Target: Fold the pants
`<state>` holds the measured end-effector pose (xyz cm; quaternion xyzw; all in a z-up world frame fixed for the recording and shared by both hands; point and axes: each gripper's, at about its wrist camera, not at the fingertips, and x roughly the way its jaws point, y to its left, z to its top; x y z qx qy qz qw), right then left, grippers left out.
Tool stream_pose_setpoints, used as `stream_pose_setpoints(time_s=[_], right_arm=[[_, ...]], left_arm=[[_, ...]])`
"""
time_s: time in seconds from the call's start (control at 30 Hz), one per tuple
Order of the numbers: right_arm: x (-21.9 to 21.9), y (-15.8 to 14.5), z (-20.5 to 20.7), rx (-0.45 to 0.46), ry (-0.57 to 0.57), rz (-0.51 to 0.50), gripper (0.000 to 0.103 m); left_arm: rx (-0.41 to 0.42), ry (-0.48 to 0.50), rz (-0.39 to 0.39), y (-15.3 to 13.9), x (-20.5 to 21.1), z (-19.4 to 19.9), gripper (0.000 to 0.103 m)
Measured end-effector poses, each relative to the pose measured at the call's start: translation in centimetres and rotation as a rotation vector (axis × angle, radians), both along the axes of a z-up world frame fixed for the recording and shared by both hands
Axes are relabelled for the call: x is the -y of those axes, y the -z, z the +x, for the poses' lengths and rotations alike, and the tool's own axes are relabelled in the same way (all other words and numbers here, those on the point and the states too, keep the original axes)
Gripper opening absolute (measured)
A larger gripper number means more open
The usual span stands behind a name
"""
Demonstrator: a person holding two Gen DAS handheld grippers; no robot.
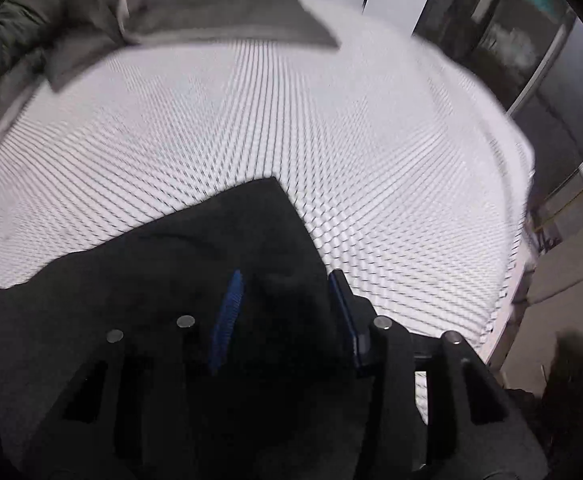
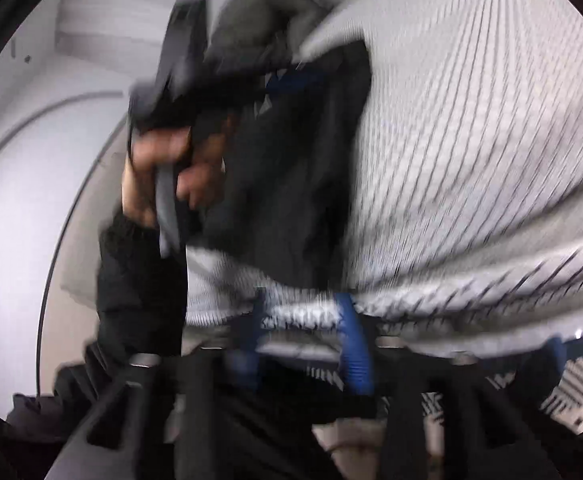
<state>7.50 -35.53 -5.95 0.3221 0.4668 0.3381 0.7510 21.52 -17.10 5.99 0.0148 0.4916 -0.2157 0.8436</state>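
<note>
Your left gripper (image 1: pixel 287 300) had dark fabric of the pants (image 1: pixel 171 280) bunched between its blue pads (image 1: pixel 227 316). The cloth filled the gap from one pad to the other, so the jaws were clamped on the pants. The rest of the pants spread to the left of and below the jaws, with one corner pointing onto the bed (image 1: pixel 331 128). A grey garment (image 1: pixel 219 8) lay at the far edge of the bed, well apart from the pants.

Your right gripper (image 2: pixel 305 340) stood released; only the striped bed cover showed between its pads (image 2: pixel 353 344). The view was blurred. The pants (image 2: pixel 283 184) lay just beyond these jaws, not between them. At their left edge your left hand (image 2: pixel 159 172) held the other gripper, pointed into the pants.
</note>
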Motion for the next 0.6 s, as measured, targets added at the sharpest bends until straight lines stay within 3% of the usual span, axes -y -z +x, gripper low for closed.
stream_pose_setpoints(time_s=[0.03,0.1,0.2,0.23,0.27,0.3,0.37,0.5,0.53,0.6], right_arm=[[0.9,0.2,0.3,0.021,0.024,0.002,0.055],[0.9,0.5,2.0,0.007,0.05,-0.002,0.055],[-1.5,2.4,4.2,-0.051,0.016,0.02,0.052],[-1.5,2.8,5.1,-0.06,0.007,0.015,0.041],[-2.3,3.4,5.1,-0.069,0.001,0.005,0.014],[-2.9,3.7,4.7,-0.08,-0.003,-0.006,0.011],[-3.0,3.8,3.1,-0.062,-0.004,0.0,0.009],[-4.1,3.1,0.1,-0.062,-0.179,-0.067,0.008],[-3.9,2.2,-0.7,-0.025,-0.191,-0.108,0.009],[-2.2,1.1,-1.6,0.008,-0.146,-0.129,0.023]], left_arm=[[0.016,-0.005,-0.016,-0.9,-0.4,-0.9,0.051],[0.028,-0.007,-0.028,-1.4,-1.0,-2.3,0.054],[0.031,0.007,0.035,-0.6,-0.8,-5.9,0.054],[0.008,0.0,0.088,0.7,-0.3,-5.6,0.054],[-0.013,-0.007,0.114,3.1,0.8,-5.0,0.052],[-0.031,-0.014,0.137,4.1,1.0,-4.5,0.045],[-0.04,-0.038,0.164,5.8,0.9,-3.6,0.041],[-0.036,-0.065,0.15,4.7,0.4,-3.1,0.041],[-0.033,-0.059,0.136,3.9,0.5,-3.6,0.041],[-0.018,-0.033,0.089,2.6,1.2,-5.1,0.041]])
